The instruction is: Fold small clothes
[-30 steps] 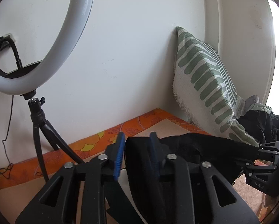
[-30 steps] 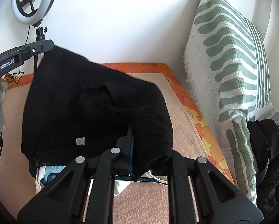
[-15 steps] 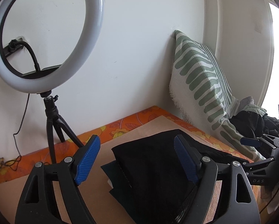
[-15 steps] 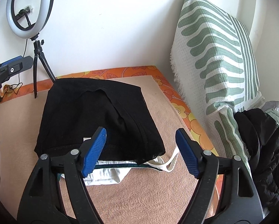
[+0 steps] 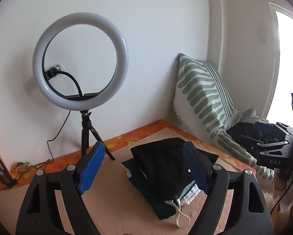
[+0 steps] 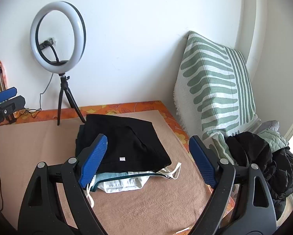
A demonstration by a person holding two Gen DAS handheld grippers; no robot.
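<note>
A folded black garment [image 6: 130,143] lies on top of a small stack of folded clothes, with white and light blue pieces [image 6: 124,182] showing under it, on the tan mat [image 6: 146,205]. It also shows in the left wrist view [image 5: 166,168]. My right gripper [image 6: 148,161] is open and empty, held back above the stack's near edge. My left gripper [image 5: 146,168] is open and empty, pulled back from the stack. The left gripper's blue tip [image 6: 5,95] shows at the far left of the right wrist view.
A ring light on a small tripod [image 6: 58,37] stands at the back by the white wall. A green striped pillow [image 6: 215,90] leans at the right, with a heap of dark clothes [image 6: 263,156] beside it. The mat has an orange patterned border [image 6: 126,105].
Both grippers held the black garment a second ago, then opened and let it go onto the stack. Both have since drawn back and up from it.
</note>
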